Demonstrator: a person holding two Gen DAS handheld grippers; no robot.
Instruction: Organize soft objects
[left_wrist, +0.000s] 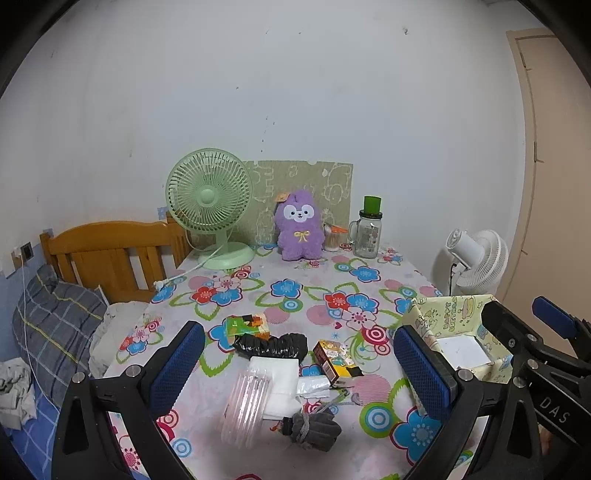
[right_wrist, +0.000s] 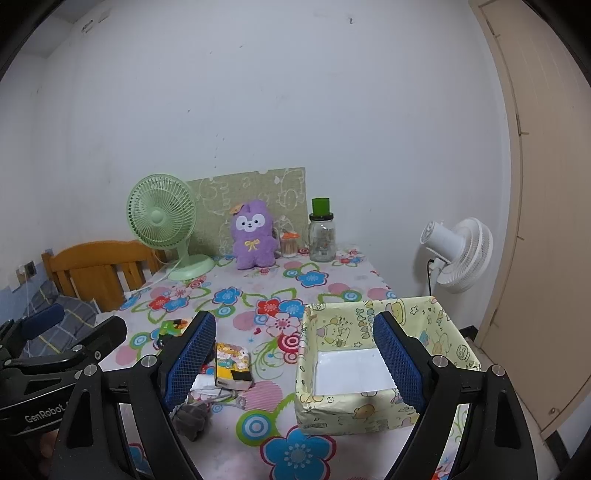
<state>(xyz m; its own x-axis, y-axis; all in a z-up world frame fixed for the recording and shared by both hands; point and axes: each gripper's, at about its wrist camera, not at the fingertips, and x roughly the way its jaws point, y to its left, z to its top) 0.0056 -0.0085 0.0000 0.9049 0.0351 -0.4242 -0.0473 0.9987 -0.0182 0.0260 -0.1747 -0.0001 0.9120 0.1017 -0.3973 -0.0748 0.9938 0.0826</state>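
Both held above the near edge of the desk, tilted slightly down, nothing between the jaws of either. Left gripper spread wide and empty; right gripper also parted and empty.

Directly ahead of and below the left gripper, inside the span of its jaws: a loose pile. Nearest, a grey knit glove, fuzzy and bunched, drawstring looped over it, long axis running roughly across the gripper's line. Just beyond, a white folded cloth or tissue pack under a ribbed clear plastic piece; farther still, a crinkled black soft item lying crosswise. Printed cartons, one yellow and one green, stiff-edged, probably not part of the soft lot.

Ahead of the right gripper and partly framed by its jaws: an open box wrapped in pale yellow cartoon paper, white sheet on its floor, likely the destination.

Left gripper clearly nearer the glove; right nearer the box. Likely next: down and forward onto the glove, jaws across its narrow width.
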